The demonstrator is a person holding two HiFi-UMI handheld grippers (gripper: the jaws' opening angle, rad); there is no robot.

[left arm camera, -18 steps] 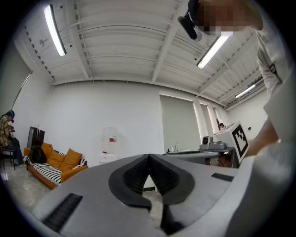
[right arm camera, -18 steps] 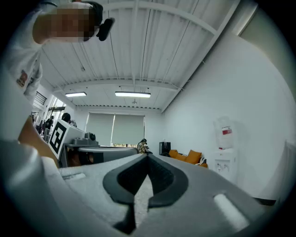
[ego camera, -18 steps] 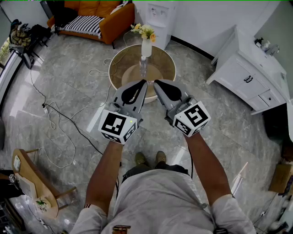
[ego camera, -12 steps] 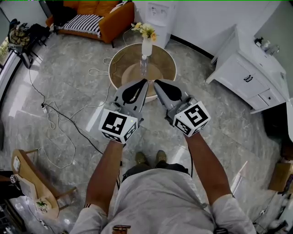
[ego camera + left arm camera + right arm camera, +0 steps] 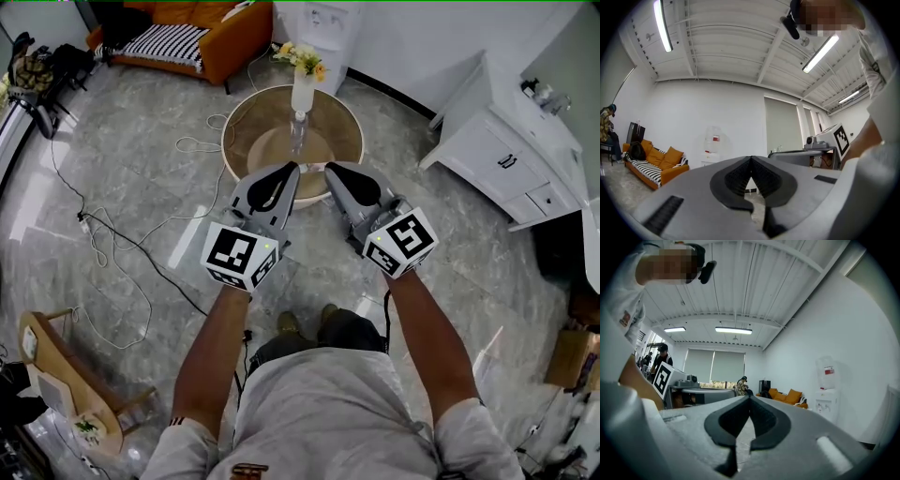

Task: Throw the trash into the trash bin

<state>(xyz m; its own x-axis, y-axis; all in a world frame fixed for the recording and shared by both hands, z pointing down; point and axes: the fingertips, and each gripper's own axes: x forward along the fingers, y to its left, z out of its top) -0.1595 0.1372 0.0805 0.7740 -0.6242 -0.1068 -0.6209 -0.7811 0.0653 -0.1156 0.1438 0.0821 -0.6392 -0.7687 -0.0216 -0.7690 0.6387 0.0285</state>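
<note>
Head view: left gripper [image 5: 294, 171], right gripper [image 5: 330, 170], both fingers together, empty; one round table [image 5: 240, 120], one vase [image 5: 302, 95], one bottle [image 5: 297, 132].

My head camera sits high and looks steeply down: the left gripper [image 5: 295, 170] and right gripper [image 5: 327, 170] sit side by side at centre frame, a round counter [image 5: 251, 120] just above them, an orange sofa [image 5: 202, 37] upper left, a water dispenser [image 5: 323, 23] top centre. Each gripper camera looks about level along its own jaws, very near, filling its lower half. Both also catch the sofa and dispenser: lower left and centre in the left gripper view, right side in the right gripper view.
</note>
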